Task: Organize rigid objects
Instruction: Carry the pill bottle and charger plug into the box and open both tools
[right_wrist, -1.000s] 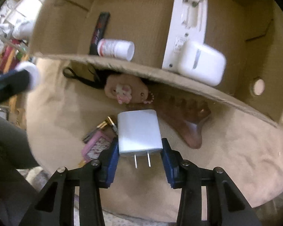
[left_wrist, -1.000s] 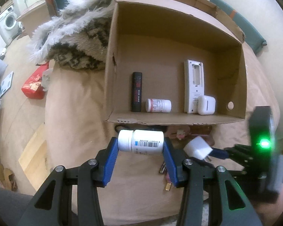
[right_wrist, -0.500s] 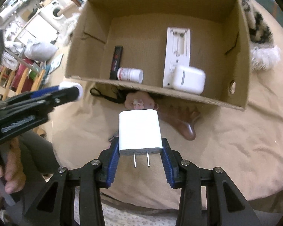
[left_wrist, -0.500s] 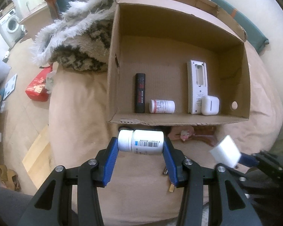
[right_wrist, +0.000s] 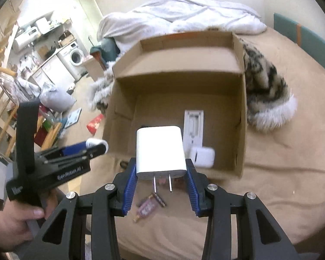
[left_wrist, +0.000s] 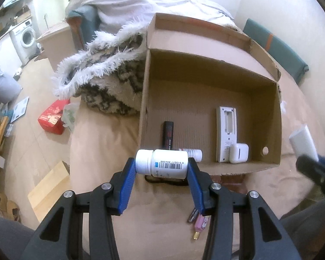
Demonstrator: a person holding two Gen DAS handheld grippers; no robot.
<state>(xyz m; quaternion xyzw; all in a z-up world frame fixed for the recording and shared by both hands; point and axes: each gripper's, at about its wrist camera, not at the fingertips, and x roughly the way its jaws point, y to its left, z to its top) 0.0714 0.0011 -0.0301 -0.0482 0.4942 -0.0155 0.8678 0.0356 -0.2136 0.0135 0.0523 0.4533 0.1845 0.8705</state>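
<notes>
Cardboard box [left_wrist: 210, 108], open-topped and brown, lies straight ahead of and below both grippers, and that is what the coming move seems to turn on. The left gripper [left_wrist: 161, 166] is pinching a white plastic pill bottle with a barcode label [left_wrist: 162, 162] end to end, its long axis running crosswise between the blue pads, cap toward the left finger. From that gripper the box's near wall sits just beyond the fingertips, so a short reach forward and down would probably clear it.

The right gripper [right_wrist: 161, 174] is clamped on a white square wall charger [right_wrist: 160, 151] by its flat sides, the two metal prongs pointing back toward the handle. Ahead of it, past the near wall, a white remote with its battery bay open [right_wrist: 194, 125] lies lengthwise away from the gripper, and a small white earbud case [right_wrist: 202, 157] rests against its near end. A black stick-shaped object [left_wrist: 168, 134] and a second, smaller white bottle [left_wrist: 192, 153] lie beyond the left gripper's load.

Both seem about equally close to the box; I would judge the left hand slightly nearer to the bare floor on the left half. Below the right gripper, on the tan bedspread [right_wrist: 281, 173], a pink trinket [right_wrist: 146, 209] lies outside the box.
</notes>
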